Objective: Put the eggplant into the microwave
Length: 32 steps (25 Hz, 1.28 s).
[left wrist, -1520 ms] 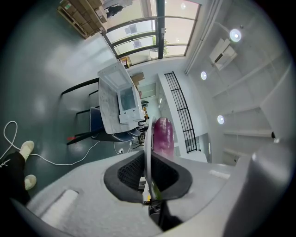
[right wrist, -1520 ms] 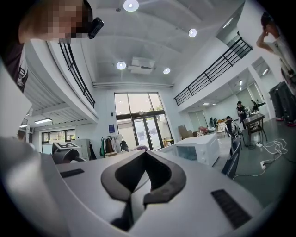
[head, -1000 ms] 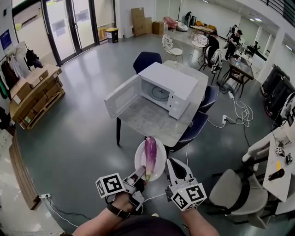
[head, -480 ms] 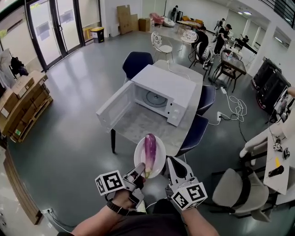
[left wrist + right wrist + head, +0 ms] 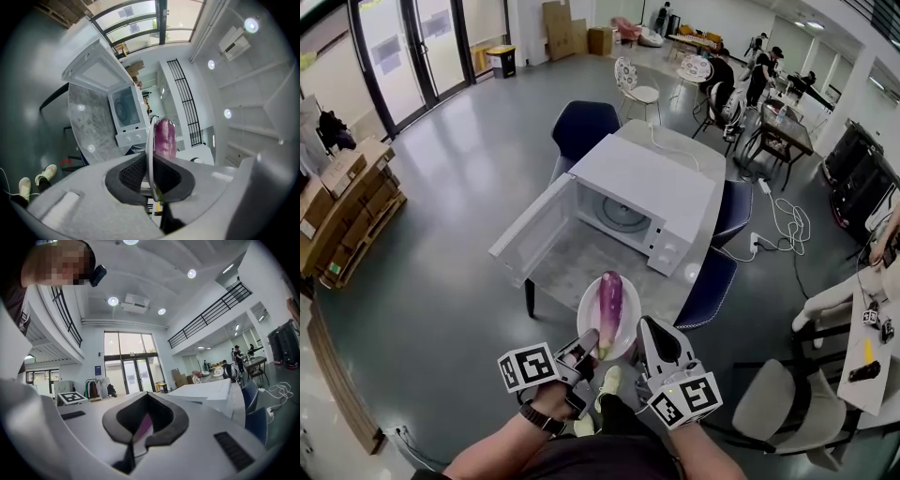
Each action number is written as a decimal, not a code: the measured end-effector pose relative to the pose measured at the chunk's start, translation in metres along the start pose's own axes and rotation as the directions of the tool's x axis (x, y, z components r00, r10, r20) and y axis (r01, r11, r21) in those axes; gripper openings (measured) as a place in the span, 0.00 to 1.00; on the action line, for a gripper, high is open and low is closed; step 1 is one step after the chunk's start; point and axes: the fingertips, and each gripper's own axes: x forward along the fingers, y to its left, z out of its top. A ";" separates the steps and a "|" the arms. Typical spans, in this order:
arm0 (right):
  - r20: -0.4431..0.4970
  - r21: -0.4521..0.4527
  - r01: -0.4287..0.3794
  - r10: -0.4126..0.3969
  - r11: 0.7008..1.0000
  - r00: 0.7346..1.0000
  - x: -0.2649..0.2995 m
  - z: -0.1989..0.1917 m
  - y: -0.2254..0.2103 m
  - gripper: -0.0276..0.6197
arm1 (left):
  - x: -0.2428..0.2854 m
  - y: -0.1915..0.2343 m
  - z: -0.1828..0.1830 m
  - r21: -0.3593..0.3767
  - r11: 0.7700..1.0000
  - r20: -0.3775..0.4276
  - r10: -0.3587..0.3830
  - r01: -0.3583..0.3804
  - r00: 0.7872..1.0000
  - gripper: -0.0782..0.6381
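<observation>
Since a second ago the person has come closer to the table (image 5: 567, 272) – the microwave (image 5: 645, 178) now fills more of the head view, and the plate (image 5: 588, 314) that was out over the floor now overlaps the table's near edge.

Both grippers carry that white plate between them. The left gripper (image 5: 587, 345) has its jaws clamped on the plate's near-left rim; in the left gripper view the rim stands edge-on between the dark pads. The right gripper (image 5: 644, 327) meets the plate's right edge, and in the right gripper view its jaws are drawn together on a thin white edge, with a sliver of purple showing just past it.

The eggplant (image 5: 609, 299) lies lengthwise on the plate, its rounded purple end pointing away from the person toward the microwave and its greenish stem end near the left gripper's tips. It touches only the plate.

The microwave sits on the grey marbled table with its door (image 5: 531, 242) swung fully open to the left – the glass turntable (image 5: 623, 215) inside is bare. A dark blue chair (image 5: 583, 127) stands at the table's far side.
</observation>
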 end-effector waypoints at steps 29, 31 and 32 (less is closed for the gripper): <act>-0.074 0.052 -0.083 0.087 0.995 0.993 0.202 -0.025 -0.131 0.05 | 0.210 0.136 0.150 -0.051 0.991 -0.051 0.120 -0.123 0.991 0.15; -0.074 0.049 -0.076 0.079 0.996 0.994 0.211 -0.032 -0.135 0.05 | 0.222 0.151 0.157 -0.055 0.990 -0.067 0.123 -0.127 0.990 0.15; -0.073 0.047 -0.072 0.075 0.996 0.995 0.215 -0.035 -0.138 0.05 | 0.228 0.158 0.160 -0.059 0.990 -0.074 0.123 -0.128 0.990 0.15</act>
